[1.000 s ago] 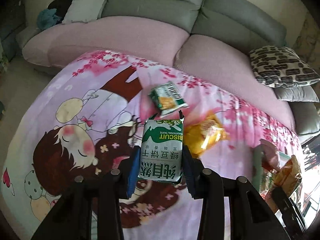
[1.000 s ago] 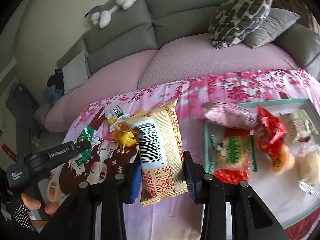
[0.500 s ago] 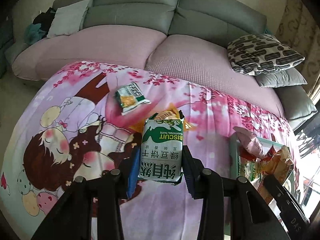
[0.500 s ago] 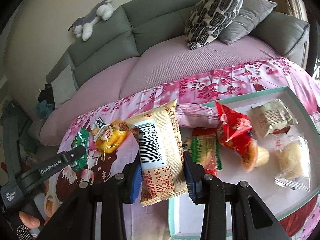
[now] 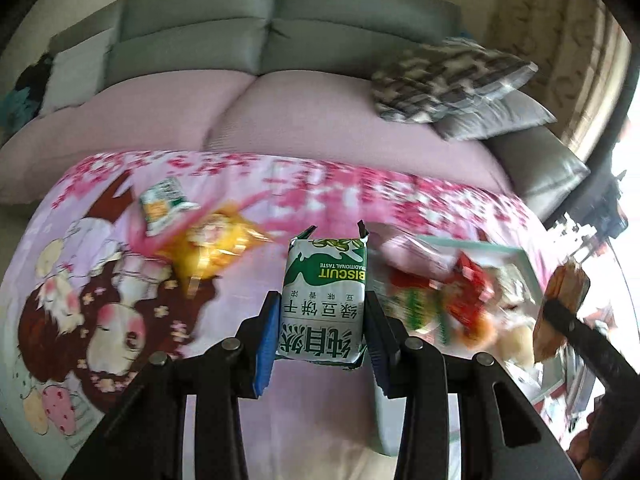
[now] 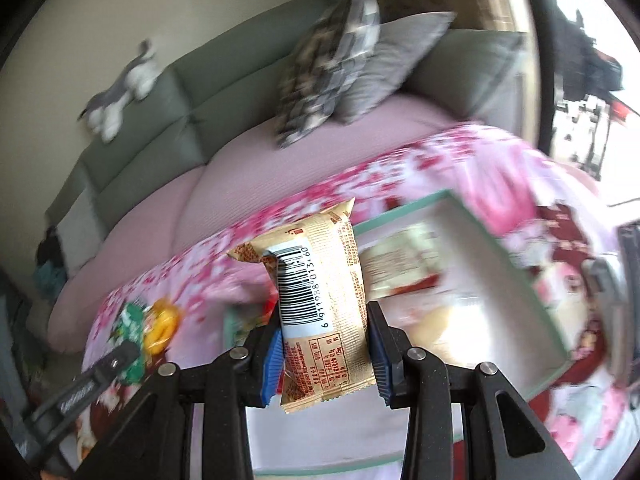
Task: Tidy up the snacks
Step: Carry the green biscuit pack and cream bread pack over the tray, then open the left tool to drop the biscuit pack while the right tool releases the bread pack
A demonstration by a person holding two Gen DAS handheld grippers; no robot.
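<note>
Two claws, each pinching a snack pack above a pink cartoon blanket [image 5: 224, 408] before a grey sofa [image 5: 224, 40].

The tray [image 6: 516, 264], white with a teal rim, lies beyond the right claw [image 6: 325, 354], which clamps a tan barcoded pack [image 6: 320, 308]. The left claw [image 5: 320, 338] clamps a green-and-white biscuit pack [image 5: 324, 300]; a yellow packet [image 5: 212, 248] lies beyond, to its left.

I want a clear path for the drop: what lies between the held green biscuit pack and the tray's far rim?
In the left wrist view, past the biscuit pack, a pink packet and red packet lie before the tray rim.
</note>
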